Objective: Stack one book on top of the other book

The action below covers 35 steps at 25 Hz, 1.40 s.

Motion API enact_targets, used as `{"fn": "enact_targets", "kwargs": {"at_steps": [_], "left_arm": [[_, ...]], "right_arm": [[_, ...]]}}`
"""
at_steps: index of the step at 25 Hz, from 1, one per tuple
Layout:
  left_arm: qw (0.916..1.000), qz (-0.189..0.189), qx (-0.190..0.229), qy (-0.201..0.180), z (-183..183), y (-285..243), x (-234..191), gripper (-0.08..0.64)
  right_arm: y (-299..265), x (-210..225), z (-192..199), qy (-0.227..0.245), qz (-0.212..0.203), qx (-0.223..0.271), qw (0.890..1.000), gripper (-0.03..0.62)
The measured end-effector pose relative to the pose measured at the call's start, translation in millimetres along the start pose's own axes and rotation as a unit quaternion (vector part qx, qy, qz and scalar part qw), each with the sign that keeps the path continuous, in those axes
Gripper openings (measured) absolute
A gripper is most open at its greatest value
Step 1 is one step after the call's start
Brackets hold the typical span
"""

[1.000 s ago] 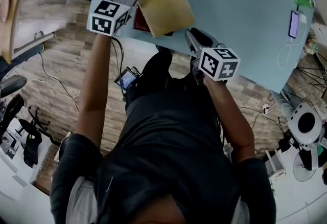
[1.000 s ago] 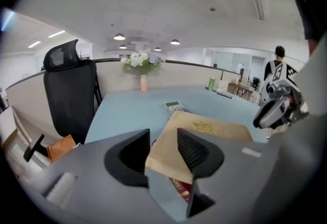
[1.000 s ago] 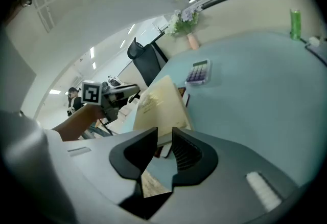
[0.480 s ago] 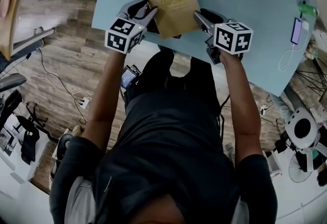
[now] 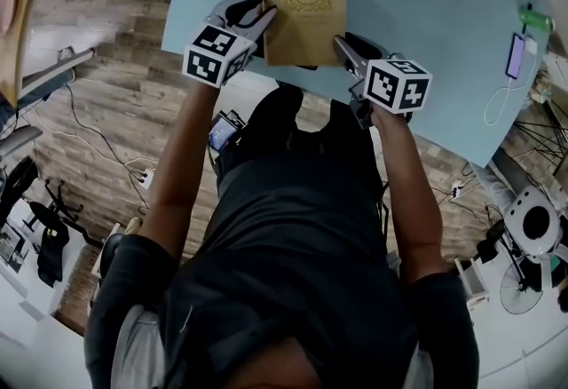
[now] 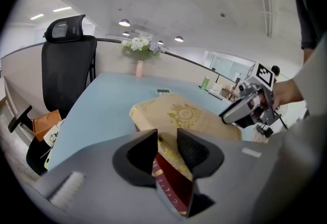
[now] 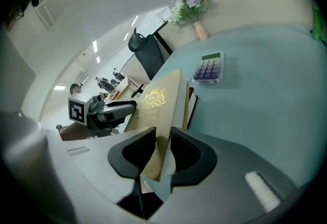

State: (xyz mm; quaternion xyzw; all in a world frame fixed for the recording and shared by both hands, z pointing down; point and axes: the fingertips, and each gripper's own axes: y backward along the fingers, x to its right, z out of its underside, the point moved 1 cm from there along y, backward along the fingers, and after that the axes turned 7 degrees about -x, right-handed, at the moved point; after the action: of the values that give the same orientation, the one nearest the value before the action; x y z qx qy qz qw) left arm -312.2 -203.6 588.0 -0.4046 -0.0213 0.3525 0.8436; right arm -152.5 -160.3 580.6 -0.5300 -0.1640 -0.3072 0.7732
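Since the tan book (image 5: 303, 10) already lies flat on the dark red book (image 6: 173, 187), with only a sliver of red showing past the tan book's near edge, the stacking itself looks done. The step in hand seems to be squaring the pair up on the blue table (image 5: 426, 41). The left gripper (image 5: 262, 19) sits at the tan book's near-left corner. Its jaws are drawn almost together and pinch the dark red book, whose edge runs down the narrow gap between them. The tan cover's corner lies against that gap too, though whether it is also nipped I cannot settle. The right gripper (image 5: 344, 48) is at the tan book's near-right corner, its jaws closed to a slim slot on the tan cover's edge. The next move, as I judge it, calls for easing both pairs of jaws apart and backing straight away from the tan book — gently, or the top cover could slide off square.
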Motion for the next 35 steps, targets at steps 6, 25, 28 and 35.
{"fn": "enact_targets", "kwargs": {"at_steps": [6,25,28,35], "left_arm": [[0.9999,-0.003,-0.002,-0.012,1,-6,-8,0.173],[0.9997,-0.018,0.008,-0.014,-5,-9,-11,0.130],[0.9998,-0.017,0.008,-0.009,-8,-5,-5,0.129],[0.9999,-0.009,0.003,-0.006,-2,-3,7,0.130]], "right_arm": [[1,-7,6,-0.008,0.001,0.000,1.000,0.091],[-3,-30,29,0.005,-0.009,-0.026,1.000,0.091],[-3,-32,33,0.007,-0.007,-0.031,0.999,0.091],[-4,-33,33,0.015,-0.007,-0.038,0.999,0.091]]}}
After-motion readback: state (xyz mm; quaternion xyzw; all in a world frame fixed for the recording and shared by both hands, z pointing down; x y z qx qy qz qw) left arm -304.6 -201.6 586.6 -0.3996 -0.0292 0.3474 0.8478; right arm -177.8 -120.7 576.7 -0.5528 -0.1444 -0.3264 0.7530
